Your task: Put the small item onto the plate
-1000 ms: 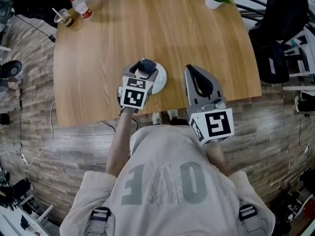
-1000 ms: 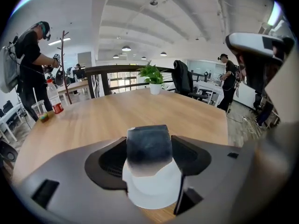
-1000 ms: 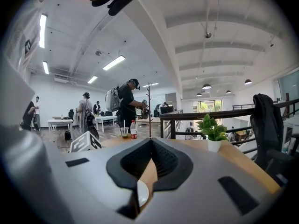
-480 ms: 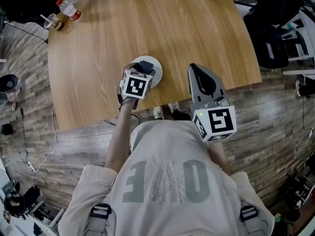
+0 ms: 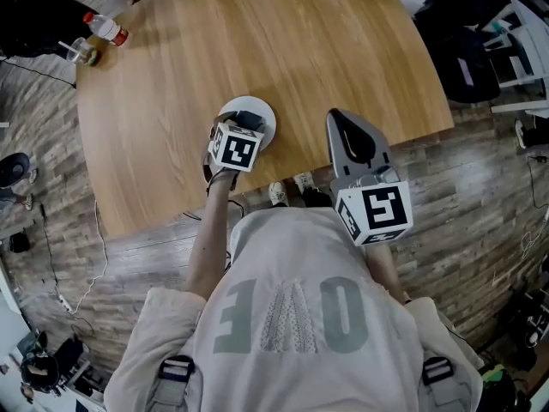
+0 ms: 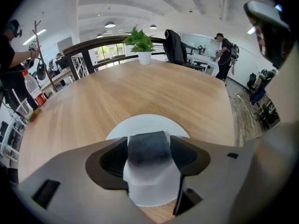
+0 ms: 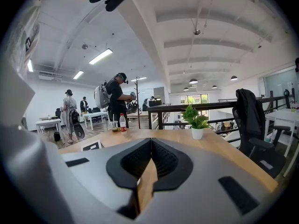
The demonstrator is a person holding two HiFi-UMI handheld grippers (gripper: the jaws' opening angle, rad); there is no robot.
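- Seen from above, a person in a pale grey top stands at the near edge of a light wooden table [image 5: 283,33] and holds a tool in each hand.
- The left tool [image 6: 148,154] is clenched on a small dark grey block [image 6: 145,146], which sits squarely between the two jaws, with a dark jaw pad pressed to each side.
- The block is held directly over a round white plate [image 6: 140,124], which lies on the table near the person's edge. The pictures do not show whether the block touches the plate (its lower part blurs into the white).
- In the head view the left tool covers the near half of the plate, and the far rim shows beyond it.
- The right tool [image 5: 338,118] is well to the right of the plate, over the near edge of the table. Its jaws are pressed together with nothing between them, and only a sliver of table shows below where they meet.
- A clear plastic bottle with a red label [image 5: 106,30] stands at the far left corner of the table.
- A green potted plant in a white pot [image 6: 141,45] stands at the far end of the table, with a black office chair [image 6: 174,45] just behind it.
- A wood-plank floor [image 5: 480,187] surrounds the table.
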